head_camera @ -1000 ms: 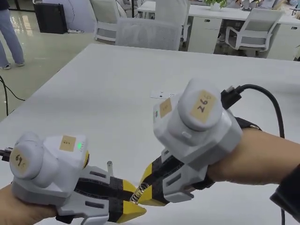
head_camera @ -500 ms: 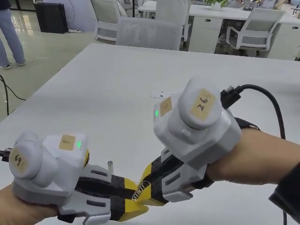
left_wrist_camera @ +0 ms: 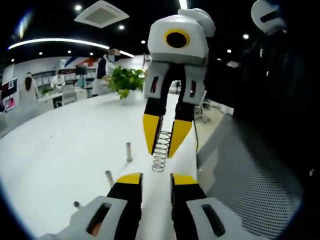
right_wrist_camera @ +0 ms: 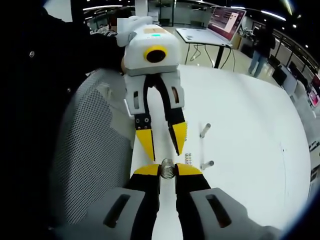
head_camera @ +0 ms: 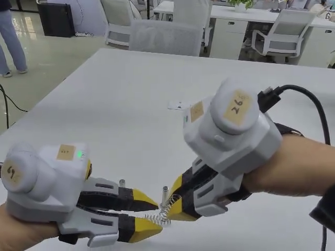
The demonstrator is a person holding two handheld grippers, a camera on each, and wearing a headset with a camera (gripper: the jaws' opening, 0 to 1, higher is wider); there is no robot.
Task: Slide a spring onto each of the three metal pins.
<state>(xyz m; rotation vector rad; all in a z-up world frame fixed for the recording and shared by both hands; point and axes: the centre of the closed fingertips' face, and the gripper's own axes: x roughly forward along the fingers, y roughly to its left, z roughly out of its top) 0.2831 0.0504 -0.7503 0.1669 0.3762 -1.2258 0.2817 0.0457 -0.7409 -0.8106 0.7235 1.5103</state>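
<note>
Presently the right gripper (left_wrist_camera: 161, 146) is seen with its yellow-tipped jaws closed upon one end of a spring (left_wrist_camera: 160, 159), the coil being pinched between the two tips and the rest of it left free beyond them. In the right gripper view the held end is seen end-on, as a small ring wedged between the jaws. The left gripper (left_wrist_camera: 156, 178) is held with its jaws apart, a clear gap being left between the tips, and nothing is gripped by them. The two tools are pointed at each other, nose to nose, above the white table (head_camera: 131, 104). The free end of the spring lies just short of the gap between the left jaws. In the head view it is seen close by the lower left tip, though whether it is touched there cannot be told. The spring is made of thin bright wire wound in open turns, and it is bowed slightly along its length. Three metal pins are stood upright on the table beside the tools, and in the left gripper view they are spaced in a row: the far pin (left_wrist_camera: 128, 151), the middle pin (left_wrist_camera: 109, 177) and the near pin (left_wrist_camera: 76, 204), each appearing bare. In the right gripper view a small coiled shape (right_wrist_camera: 188, 157) is seen on the table between two pins. It is perhaps a second spring, but it is too small to be made out.
</note>
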